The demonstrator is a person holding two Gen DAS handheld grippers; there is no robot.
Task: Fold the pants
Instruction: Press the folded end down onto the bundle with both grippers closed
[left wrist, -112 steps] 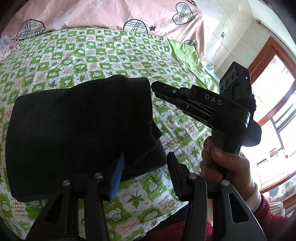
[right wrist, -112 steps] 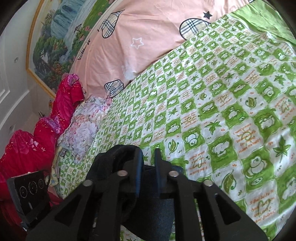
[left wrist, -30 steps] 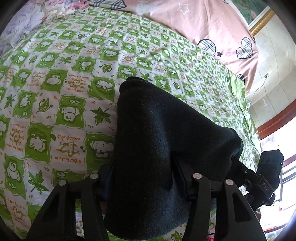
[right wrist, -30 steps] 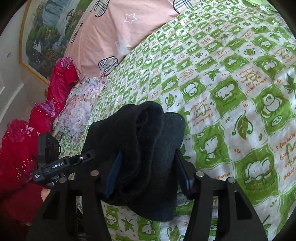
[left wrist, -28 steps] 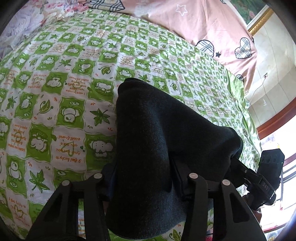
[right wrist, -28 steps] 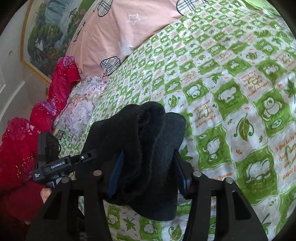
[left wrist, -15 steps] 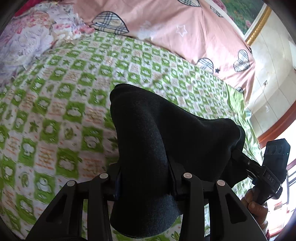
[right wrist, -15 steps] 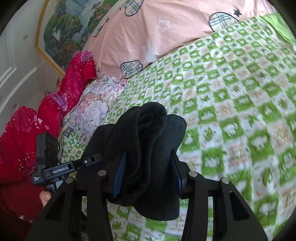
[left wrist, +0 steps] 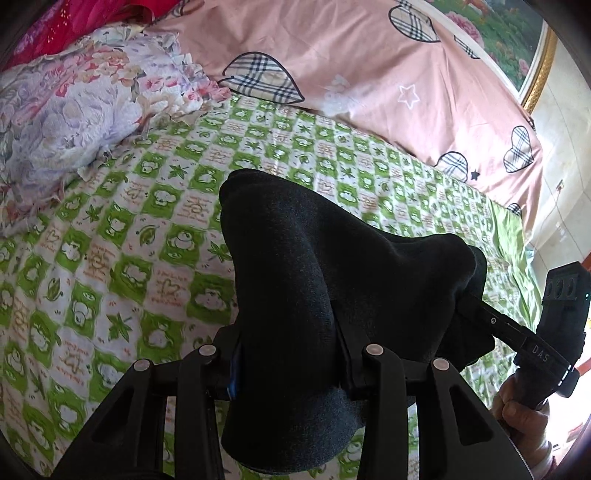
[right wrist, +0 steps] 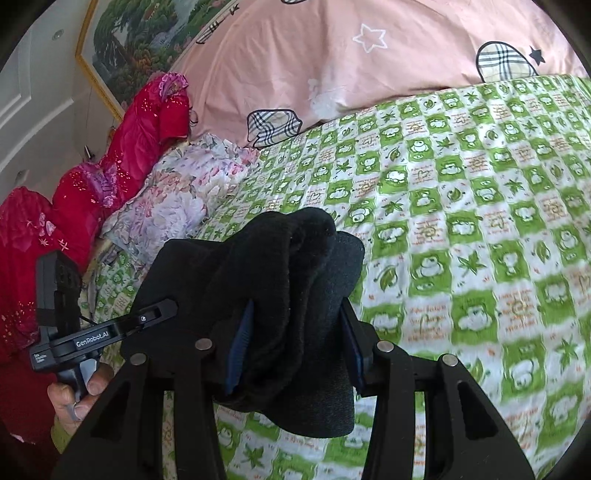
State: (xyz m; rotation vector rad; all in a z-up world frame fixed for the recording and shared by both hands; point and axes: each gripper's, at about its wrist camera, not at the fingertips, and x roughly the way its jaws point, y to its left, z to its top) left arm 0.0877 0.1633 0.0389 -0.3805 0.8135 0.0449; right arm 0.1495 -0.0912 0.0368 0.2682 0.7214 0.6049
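The black pants (left wrist: 295, 266) are folded into a thick bundle and held up above the green-and-white checked bedsheet (left wrist: 122, 236). My left gripper (left wrist: 291, 354) is shut on one end of the bundle, its fingertips hidden by the cloth. My right gripper (right wrist: 295, 332) is shut on the other end of the pants (right wrist: 280, 280), blue pads pressed against the fabric. Each gripper shows in the other's view: the right one (left wrist: 532, 350) at the far right, the left one (right wrist: 92, 336) at the left.
A pink quilt with plaid hearts (left wrist: 351, 74) lies along the head of the bed. A floral pillow (left wrist: 70, 114) and red bedding (right wrist: 122, 155) sit at the left. A framed picture (right wrist: 147, 33) hangs on the wall behind.
Both grippers have lifted the folded pants higher off the sheet and tilted up, so more of the quilt, pillow and wall shows. Both grips stay shut on the cloth.
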